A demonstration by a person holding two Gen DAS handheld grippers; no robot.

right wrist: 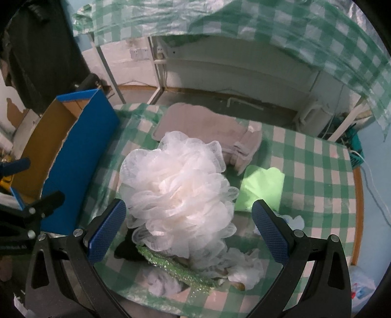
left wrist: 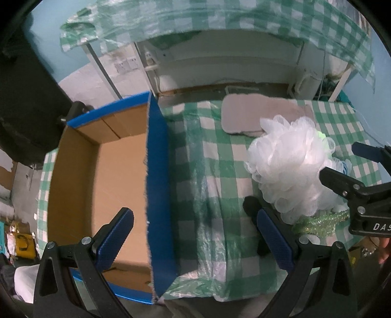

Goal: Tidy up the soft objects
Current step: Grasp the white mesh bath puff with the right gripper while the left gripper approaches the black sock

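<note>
A white mesh bath pouf [right wrist: 178, 190] sits on the checked tablecloth [right wrist: 317, 183] between the wide-apart fingers of my right gripper [right wrist: 189, 227], which is open and not squeezing it. Around the pouf lie a green sparkly band [right wrist: 176, 266], a light green cloth [right wrist: 264, 186], a folded grey towel [right wrist: 202, 127] and small white pieces [right wrist: 244, 269]. In the left wrist view my left gripper [left wrist: 195, 234] is open and straddles the right wall of the blue cardboard box [left wrist: 158, 183], whose brown inside is bare. The pouf [left wrist: 293, 166] and the right gripper [left wrist: 339, 159] are to its right.
The grey towel [left wrist: 256, 115] lies near the table's far edge. Beyond it are a white shelf unit [left wrist: 220, 61] and another checked cloth [left wrist: 220, 17] hanging above. A dark garment [left wrist: 24, 97] hangs at the left. A small black object [right wrist: 124, 247] lies under the pouf's left side.
</note>
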